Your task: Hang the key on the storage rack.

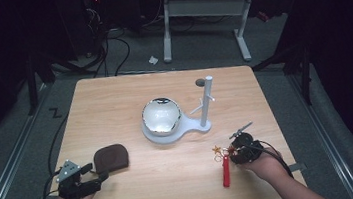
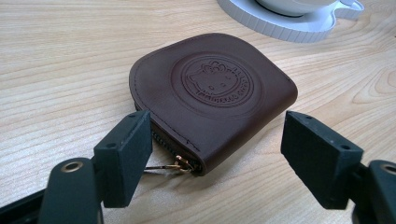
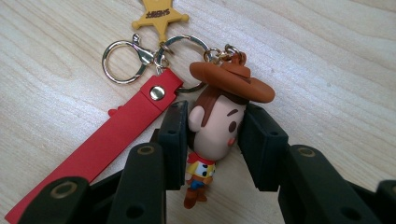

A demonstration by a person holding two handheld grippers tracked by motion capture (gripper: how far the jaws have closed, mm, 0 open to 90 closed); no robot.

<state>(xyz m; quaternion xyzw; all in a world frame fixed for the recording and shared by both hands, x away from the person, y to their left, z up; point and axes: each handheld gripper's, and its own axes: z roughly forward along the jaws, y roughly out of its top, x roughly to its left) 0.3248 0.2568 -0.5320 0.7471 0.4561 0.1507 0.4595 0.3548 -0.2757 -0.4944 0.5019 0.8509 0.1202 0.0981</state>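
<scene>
Right gripper (image 3: 212,135) jaws pinching cowboy figure (image 3: 219,126) by head, body pointing back toward hand. Red strap (image 3: 112,133) lying diagonally on tabletop (image 3: 327,70), trailing left of jaws. Left gripper (image 2: 217,158) jaws resting wide, straddling brown pouch (image 2: 215,93), zipper corner nearest.

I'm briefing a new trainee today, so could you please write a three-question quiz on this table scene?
1. True or false: the right claw grips the cowboy figure by its head.
2. What lies between the left claw's open jaws?
A. red strap
B. brown pouch
C. metal bowl
3. What yellow charm hangs on the keychain's rings?

Key:
1. True.
2. B: the brown pouch, pads apart from it.
3. A sheriff star, beside the red strap.
</scene>
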